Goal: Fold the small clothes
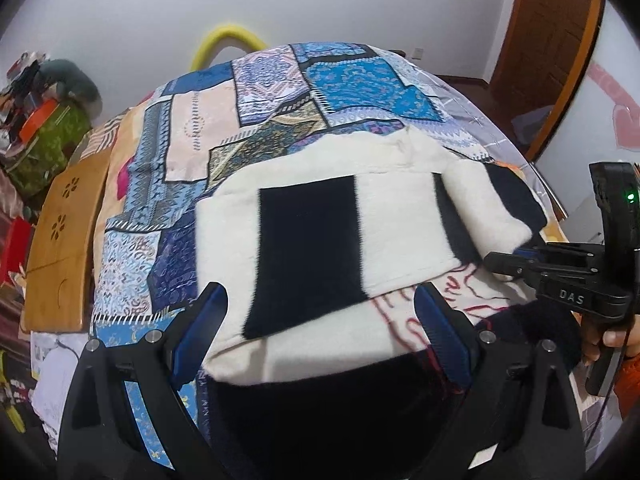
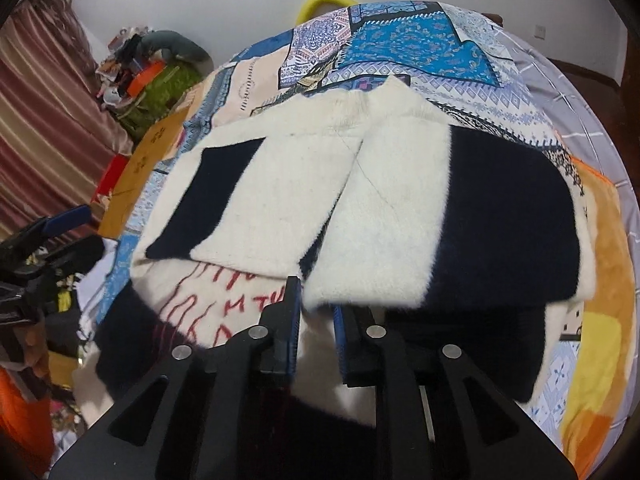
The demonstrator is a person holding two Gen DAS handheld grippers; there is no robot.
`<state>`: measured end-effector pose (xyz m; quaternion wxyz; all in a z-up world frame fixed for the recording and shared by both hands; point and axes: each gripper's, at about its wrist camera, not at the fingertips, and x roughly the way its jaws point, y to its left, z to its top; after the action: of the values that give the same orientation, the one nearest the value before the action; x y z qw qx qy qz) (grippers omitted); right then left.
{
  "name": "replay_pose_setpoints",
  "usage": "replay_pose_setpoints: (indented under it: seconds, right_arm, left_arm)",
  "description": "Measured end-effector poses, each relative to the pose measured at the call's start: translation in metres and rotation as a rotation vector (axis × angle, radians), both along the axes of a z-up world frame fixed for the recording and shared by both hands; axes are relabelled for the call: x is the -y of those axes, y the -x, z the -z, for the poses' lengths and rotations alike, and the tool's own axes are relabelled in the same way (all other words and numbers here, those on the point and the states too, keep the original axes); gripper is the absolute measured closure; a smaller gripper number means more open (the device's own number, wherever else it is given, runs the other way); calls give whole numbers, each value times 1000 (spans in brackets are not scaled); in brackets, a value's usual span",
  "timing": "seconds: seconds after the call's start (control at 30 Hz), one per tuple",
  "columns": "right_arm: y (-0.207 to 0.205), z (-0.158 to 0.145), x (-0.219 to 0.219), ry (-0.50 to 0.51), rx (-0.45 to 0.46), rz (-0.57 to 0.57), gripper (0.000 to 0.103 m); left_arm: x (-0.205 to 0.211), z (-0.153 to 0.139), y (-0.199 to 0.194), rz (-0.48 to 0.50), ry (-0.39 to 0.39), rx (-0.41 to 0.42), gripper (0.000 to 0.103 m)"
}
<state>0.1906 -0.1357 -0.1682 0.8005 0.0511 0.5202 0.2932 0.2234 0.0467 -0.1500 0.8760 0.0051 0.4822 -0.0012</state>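
A small white sweater (image 1: 320, 184) with navy blocks and red stitched lettering lies on the patterned bedspread (image 1: 192, 128). Both sleeves are folded over its front. It also shows in the right wrist view (image 2: 280, 192). My left gripper (image 1: 320, 320) is open, its blue-padded fingers (image 1: 200, 328) spread over the sweater's lower part, gripping nothing. My right gripper (image 2: 316, 312) has its jaws narrowly apart at the cuff edge of the right sleeve (image 2: 380, 248); whether it pinches the fabric is unclear. The right gripper also shows at the right of the left wrist view (image 1: 500, 262).
A wooden board (image 1: 64, 240) lies along the bed's left edge. Cluttered bags and boxes (image 1: 44, 128) stand at the far left. A yellow tube (image 1: 224, 42) arches behind the bed. A wooden door (image 1: 548, 40) is at the right. An orange blanket (image 2: 600, 280) lies at the bed's right.
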Motion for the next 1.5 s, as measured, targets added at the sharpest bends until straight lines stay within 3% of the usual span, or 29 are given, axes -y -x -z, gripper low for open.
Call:
replay_pose_setpoints:
  seconds: [0.2,0.5,0.77,1.03,1.37,1.5]
  right_arm:
    - [10,-14,26,-28,45,28,78]
    - [20,-15,76,20,105,109,77]
    - [13,7,109,27,52,178,77]
    - [8,29,118,20,4,196,77]
    - [8,43,106,64,-3,180,76]
    - [7,44,106,70,-4,174,76]
  left_arm:
    - [34,-2,-10,65,-18,-2,8]
    - [98,8,-30,186,-65,-30,8]
    - [138,34,-51,249,-61,-111,8]
    - [151,55,-70,233,-113,-142,8]
    - [128,63,-87,91,-88,-129,8]
    - [118,60,-88,81,-70,-118,8]
